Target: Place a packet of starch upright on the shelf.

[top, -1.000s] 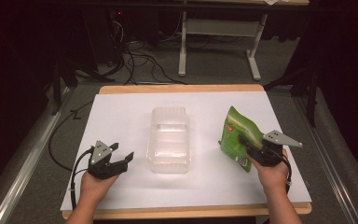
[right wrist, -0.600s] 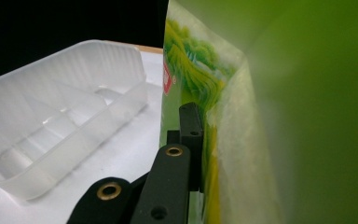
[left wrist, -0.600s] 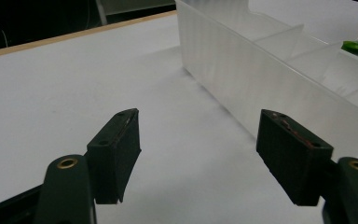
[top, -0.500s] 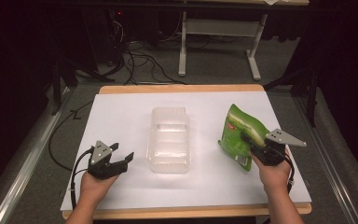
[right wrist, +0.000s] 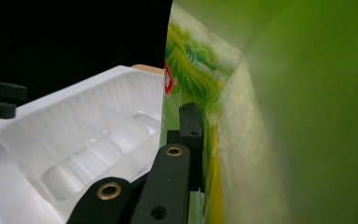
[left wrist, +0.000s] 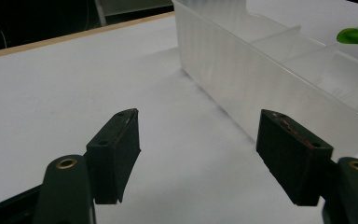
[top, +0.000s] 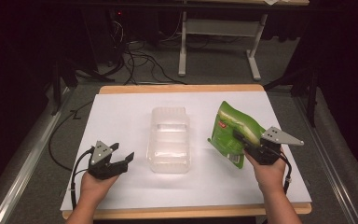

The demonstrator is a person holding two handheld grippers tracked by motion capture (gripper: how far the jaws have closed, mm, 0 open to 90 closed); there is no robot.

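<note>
Right claw (top: 240,140) newly clamped on tilted green bag (top: 232,128), left claw (top: 123,158) released, resting beside clear tray (top: 169,140)

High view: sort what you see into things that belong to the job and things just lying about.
Job in hand:
- green bag, clamped in the right gripper
- clear plastic tray with compartments, mid-table
- left gripper, jaws open, empty, beside the tray

Just about:
- loose cables on the floor behind the table
- metal stand farther back
</note>
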